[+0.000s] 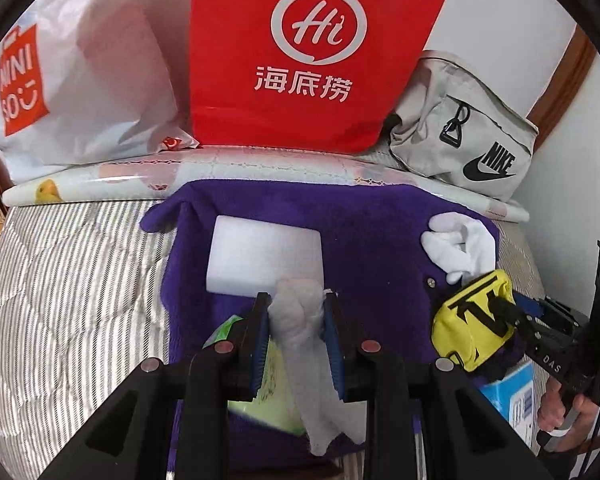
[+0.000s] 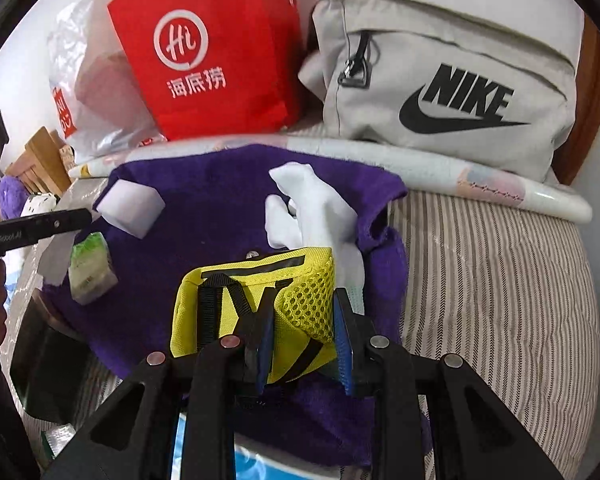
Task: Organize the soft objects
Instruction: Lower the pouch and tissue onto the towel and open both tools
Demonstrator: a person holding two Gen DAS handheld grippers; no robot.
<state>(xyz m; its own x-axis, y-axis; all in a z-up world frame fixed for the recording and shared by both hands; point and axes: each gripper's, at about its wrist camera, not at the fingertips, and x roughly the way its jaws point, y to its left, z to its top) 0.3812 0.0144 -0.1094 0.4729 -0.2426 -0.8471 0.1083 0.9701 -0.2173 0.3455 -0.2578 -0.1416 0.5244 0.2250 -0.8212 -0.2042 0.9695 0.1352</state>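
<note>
Left gripper is clamped on a limp white cloth that droops below the pads; light and floppy, best pinched mid-bunch. Right gripper pinches a yellow pouch by its mesh corner, soft and crushable. Both hang over the purple towel, with foam block and white glove beyond.

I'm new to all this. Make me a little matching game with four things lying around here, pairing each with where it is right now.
Things:
1. yellow pouch
2. white foam block
3. grey cloth
4. red bag

Places:
A. standing against the wall
B. lying on the purple towel
C. clamped in the left gripper
D. clamped in the right gripper

Pairs: 1-D, 2-B, 3-C, 4-A
</note>
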